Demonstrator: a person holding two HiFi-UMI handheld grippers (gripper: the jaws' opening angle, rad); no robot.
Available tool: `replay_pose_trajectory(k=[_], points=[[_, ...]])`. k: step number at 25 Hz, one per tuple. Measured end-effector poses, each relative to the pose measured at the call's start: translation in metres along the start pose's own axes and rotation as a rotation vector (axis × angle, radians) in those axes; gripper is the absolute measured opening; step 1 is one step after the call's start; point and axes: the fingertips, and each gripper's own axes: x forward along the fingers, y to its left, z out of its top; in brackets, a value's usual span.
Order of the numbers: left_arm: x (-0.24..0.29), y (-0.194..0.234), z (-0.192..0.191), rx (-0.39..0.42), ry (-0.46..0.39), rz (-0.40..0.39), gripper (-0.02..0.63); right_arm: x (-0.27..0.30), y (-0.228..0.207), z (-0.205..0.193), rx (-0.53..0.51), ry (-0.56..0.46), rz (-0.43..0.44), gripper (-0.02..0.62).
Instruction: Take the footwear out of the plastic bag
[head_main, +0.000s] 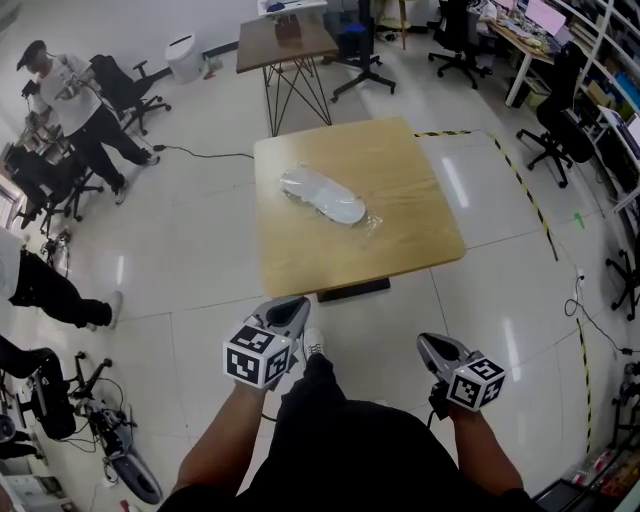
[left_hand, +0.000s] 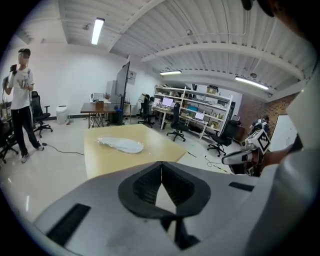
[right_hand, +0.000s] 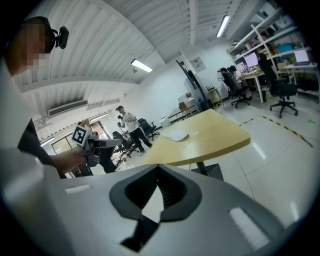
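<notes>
We hold the left gripper (head_main: 296, 305) and right gripper (head_main: 430, 347) clenched on nothing, low in the frame, well short of the table (head_main: 420, 240); the footwear (head_main: 323, 195), inside its plastic bag (head_main: 371, 226), lies above centre on the tabletop, its long axis slanting upper left to lower right; our left gripper looks nearer.

Through the plastic bag (head_main: 368, 225) the footwear (head_main: 322, 194) was only a pale shape, its kind beyond telling. In the view from my right tongs (right_hand: 159, 170) it was a tiny white patch. The counter (head_main: 400, 220) hid most of its base (head_main: 352, 290). The bottom edge cut off my forearms (head_main: 215, 450).
</notes>
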Motion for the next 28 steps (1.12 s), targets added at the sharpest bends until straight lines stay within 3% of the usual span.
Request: replay_pose_trajectory(k=[5, 10, 12, 15, 17, 24, 28], points=[[0.039, 0.086, 0.046, 0.1, -0.05, -0.028, 0.009, 0.079, -0.004, 0.032, -0.018, 0.047, -0.051, 0.003], [0.084, 0.169, 0.084, 0.22, 0.001, -0.044, 0.031, 0.14, -0.004, 0.066, 0.007, 0.06, -0.127, 0.003], [0.11, 0.203, 0.088, 0.318, 0.056, -0.05, 0.054, 0.16, -0.006, 0.077, 0.008, 0.052, -0.152, 0.003], [0.162, 0.254, 0.072, 0.494, 0.228, -0.054, 0.103, 0.181, -0.01, 0.085, 0.012, 0.062, -0.182, 0.003], [0.194, 0.277, 0.066, 0.568, 0.306, -0.046, 0.126, 0.187, -0.012, 0.086, 0.015, 0.083, -0.199, 0.003], [0.276, 0.302, 0.075, 0.565, 0.358, -0.091, 0.146, 0.205, -0.037, 0.1, 0.042, 0.062, -0.242, 0.003], [0.3, 0.303, 0.065, 0.502, 0.398, -0.127, 0.146, 0.214, -0.056, 0.102, 0.049, 0.06, -0.241, 0.003]])
